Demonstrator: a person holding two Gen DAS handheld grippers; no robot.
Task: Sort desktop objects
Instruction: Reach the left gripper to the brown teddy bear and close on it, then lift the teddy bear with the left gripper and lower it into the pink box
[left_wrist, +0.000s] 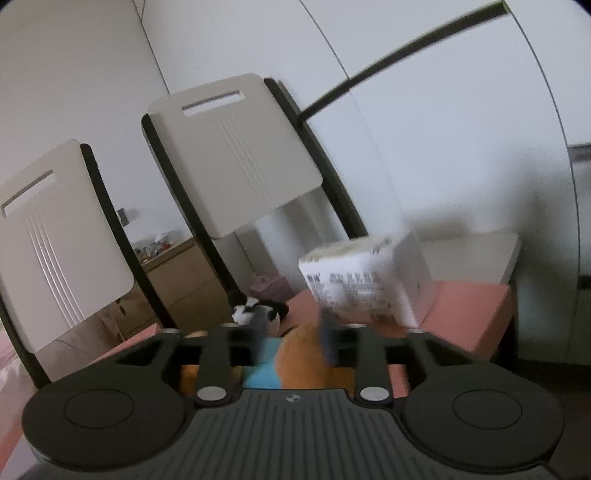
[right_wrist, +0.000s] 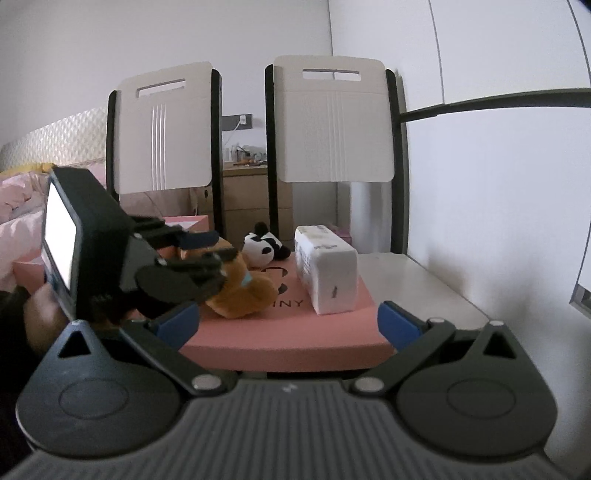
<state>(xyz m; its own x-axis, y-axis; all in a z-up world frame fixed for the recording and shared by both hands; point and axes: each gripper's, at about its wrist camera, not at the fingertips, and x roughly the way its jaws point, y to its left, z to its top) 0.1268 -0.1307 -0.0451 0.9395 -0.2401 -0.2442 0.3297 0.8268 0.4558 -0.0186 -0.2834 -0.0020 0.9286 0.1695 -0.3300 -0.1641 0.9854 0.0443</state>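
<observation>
Through the left wrist view we see the left gripper (left_wrist: 291, 339) with its jaws parted around the brown plush (left_wrist: 303, 358), contact lost in blur; the print on the tissue pack (left_wrist: 365, 284) is unreadable. Through the right wrist view our right gripper (right_wrist: 286, 323) stands wide open and empty before the pink box (right_wrist: 295, 332), lettered "INY", which carries the plush, a panda (right_wrist: 264, 247) and the pack.
</observation>
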